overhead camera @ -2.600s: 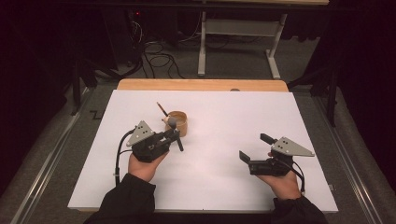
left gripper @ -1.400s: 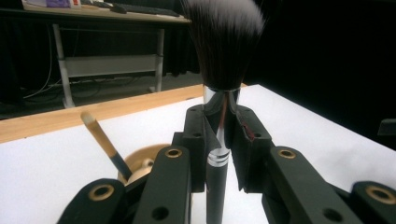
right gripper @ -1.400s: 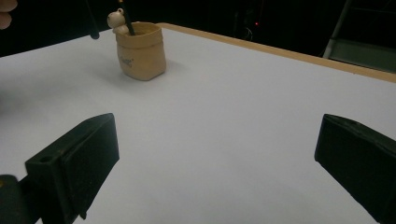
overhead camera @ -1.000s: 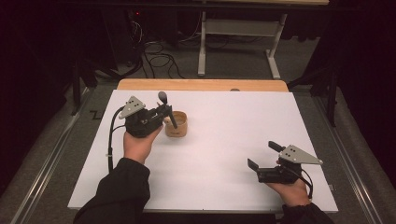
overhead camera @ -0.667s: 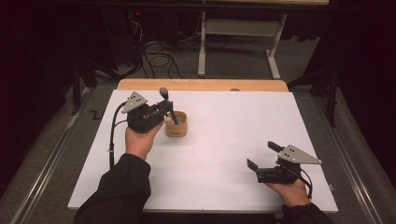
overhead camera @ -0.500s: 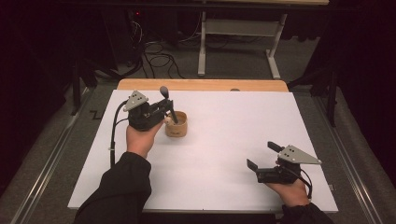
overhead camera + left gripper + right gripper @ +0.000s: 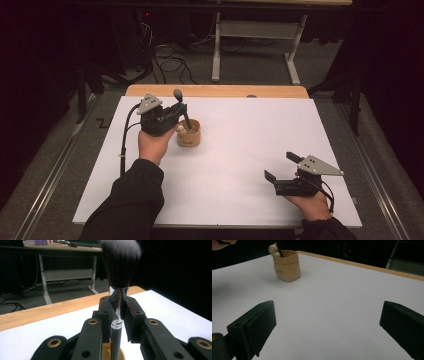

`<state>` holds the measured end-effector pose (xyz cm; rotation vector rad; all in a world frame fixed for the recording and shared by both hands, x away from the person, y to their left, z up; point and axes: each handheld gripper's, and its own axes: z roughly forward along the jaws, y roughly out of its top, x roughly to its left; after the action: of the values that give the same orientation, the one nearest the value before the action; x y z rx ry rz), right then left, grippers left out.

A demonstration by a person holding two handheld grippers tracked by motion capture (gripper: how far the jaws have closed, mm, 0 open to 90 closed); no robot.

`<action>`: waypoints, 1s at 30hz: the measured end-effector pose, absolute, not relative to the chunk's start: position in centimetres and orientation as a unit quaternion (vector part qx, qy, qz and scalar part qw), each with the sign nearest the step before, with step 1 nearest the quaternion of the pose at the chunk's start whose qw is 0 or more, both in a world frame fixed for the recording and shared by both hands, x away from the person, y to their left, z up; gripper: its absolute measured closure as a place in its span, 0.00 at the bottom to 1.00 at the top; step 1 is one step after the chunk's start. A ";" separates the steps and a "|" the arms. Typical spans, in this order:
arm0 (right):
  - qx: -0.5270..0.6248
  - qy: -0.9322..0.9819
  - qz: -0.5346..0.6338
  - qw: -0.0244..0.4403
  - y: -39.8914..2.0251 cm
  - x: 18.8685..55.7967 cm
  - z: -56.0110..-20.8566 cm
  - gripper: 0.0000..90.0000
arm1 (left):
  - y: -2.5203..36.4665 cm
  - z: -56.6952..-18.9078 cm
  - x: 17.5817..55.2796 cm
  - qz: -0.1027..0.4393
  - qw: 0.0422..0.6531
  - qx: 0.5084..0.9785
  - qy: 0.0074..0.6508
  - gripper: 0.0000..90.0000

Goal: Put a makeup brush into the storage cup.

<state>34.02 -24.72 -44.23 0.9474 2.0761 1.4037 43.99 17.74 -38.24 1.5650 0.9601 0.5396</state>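
- Brush (image 7: 117, 302) stands nearly upright, its long axis vertical, bristles up, handle end down inside the cup (image 7: 189, 135).
- Left gripper (image 7: 181, 111) holds it: the jaws are clamped narrow on the shiny metal neck just below the bristles, as the left gripper view shows plainly.
- The cup sits on the white table (image 7: 240, 165), in the far-left part, directly under the gripper's tips and just right of the left hand (image 7: 152, 145). A small bear figure (image 7: 273, 249) perches on its rim, next to the dark handle.
- Judged from this, the brush is being set into the cup. The relation that matters is straight down: the handle is already past the rim, so what remains looks like a short drop and a release.
- Right gripper (image 7: 281, 172) rests at the near-right of the table, well apart from the cup, jaws spread wide with nothing between them. The left hand is by far the nearer one to the work.
- Room: the wooden edge (image 7: 215, 91) lies just beyond the cup on the far side; bare white surface opens to the right and near side, so the left hand could draw back towards the person without meeting anything.
- Risk, as a guess: a sideways pull on release could tip the light cup.
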 end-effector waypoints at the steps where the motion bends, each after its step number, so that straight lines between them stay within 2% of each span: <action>1: 0.345 0.754 0.510 0.229 -24.7 34.0 -44.2 0.01 | 17.7 -38.2 44.1 0.231 0.575 0.669 0.411 0.85; 30: 0.346 0.756 0.508 0.225 -24.7 34.1 -44.5 0.02 | 16.9 -40.8 45.2 0.225 0.540 0.690 0.426 0.85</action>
<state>34.11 -24.68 -44.47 0.9549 2.0858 1.4005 45.24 16.87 -40.81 1.6409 1.0131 0.5360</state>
